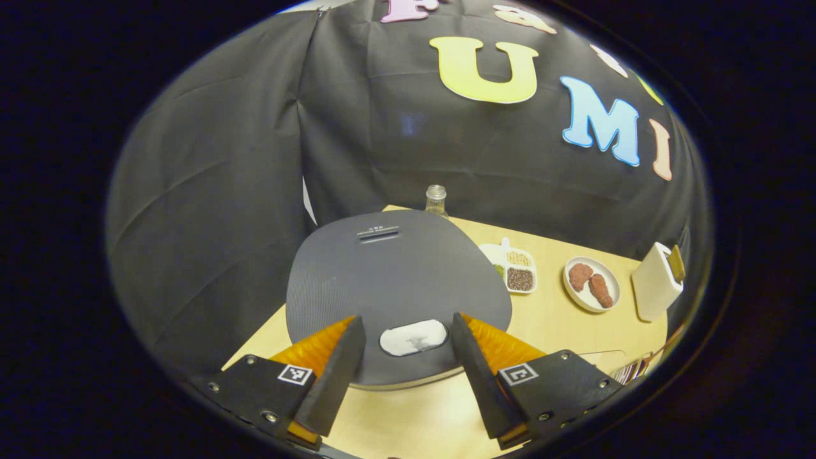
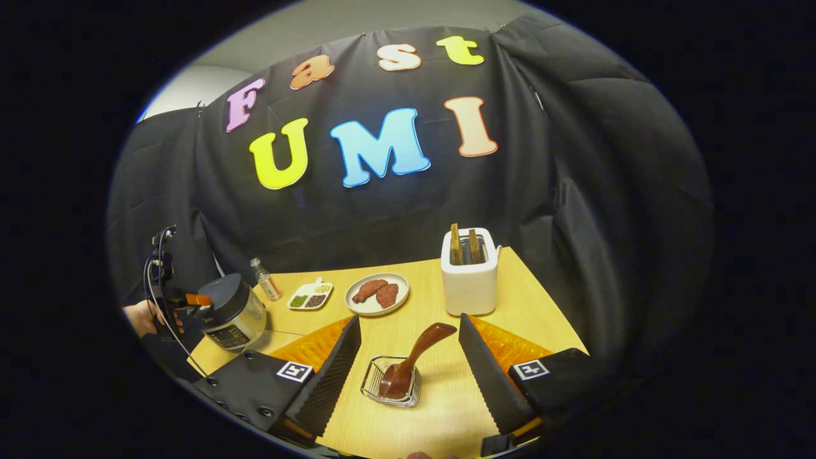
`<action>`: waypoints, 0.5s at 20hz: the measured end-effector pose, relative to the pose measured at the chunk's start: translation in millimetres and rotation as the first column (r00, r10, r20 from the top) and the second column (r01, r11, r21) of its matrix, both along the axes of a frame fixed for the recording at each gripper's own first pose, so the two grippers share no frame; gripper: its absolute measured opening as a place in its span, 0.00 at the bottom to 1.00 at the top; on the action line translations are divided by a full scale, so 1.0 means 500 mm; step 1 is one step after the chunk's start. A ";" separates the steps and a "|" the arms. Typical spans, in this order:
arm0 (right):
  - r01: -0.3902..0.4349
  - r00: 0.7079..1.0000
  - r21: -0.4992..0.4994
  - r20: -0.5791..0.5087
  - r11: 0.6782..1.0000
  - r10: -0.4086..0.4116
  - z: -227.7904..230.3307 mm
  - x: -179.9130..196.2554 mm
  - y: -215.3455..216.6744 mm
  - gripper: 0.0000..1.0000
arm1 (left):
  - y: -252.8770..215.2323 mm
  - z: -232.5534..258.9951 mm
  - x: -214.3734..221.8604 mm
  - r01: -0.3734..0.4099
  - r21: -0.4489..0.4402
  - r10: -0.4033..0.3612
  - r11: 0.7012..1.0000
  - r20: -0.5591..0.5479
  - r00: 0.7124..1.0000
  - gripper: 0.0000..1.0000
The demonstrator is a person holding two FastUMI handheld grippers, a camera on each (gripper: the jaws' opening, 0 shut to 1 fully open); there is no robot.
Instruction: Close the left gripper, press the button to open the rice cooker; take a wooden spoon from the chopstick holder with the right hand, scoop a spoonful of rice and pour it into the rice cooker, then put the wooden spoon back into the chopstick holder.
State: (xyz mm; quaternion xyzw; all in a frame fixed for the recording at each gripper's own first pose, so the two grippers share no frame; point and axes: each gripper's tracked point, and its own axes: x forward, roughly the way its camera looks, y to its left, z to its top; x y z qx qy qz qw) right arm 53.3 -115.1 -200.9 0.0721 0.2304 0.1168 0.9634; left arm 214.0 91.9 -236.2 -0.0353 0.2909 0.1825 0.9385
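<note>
Left claw is hovering released over the closed dark-grey rice cooker lid, white oval button sitting between its fingers: clench first, then press straight down. Right claw is waiting released, framing the brown wooden spoon in the wire chopstick holder on the bench.

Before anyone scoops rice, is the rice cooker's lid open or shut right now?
Shut. The rice cooker shows its flat grey lid down, its pale button unpressed between the left hand-held gripper fingers, which are spread.
</note>
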 end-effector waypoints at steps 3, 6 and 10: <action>-0.062 0.998 -0.022 -0.018 0.998 0.062 -0.004 -0.017 -0.002 0.98 | 0.001 0.001 0.003 -0.008 0.013 0.008 1.000 -0.018 1.000 0.92; -0.066 0.998 -0.046 0.009 0.997 0.067 0.012 -0.030 -0.001 0.98 | -0.001 0.005 0.005 -0.021 0.020 0.021 1.000 -0.014 1.000 0.91; 0.007 0.999 -0.042 0.041 0.999 -0.005 0.050 -0.029 0.003 0.98 | -0.032 0.016 -0.022 -0.003 0.021 0.004 1.000 -0.067 0.998 0.88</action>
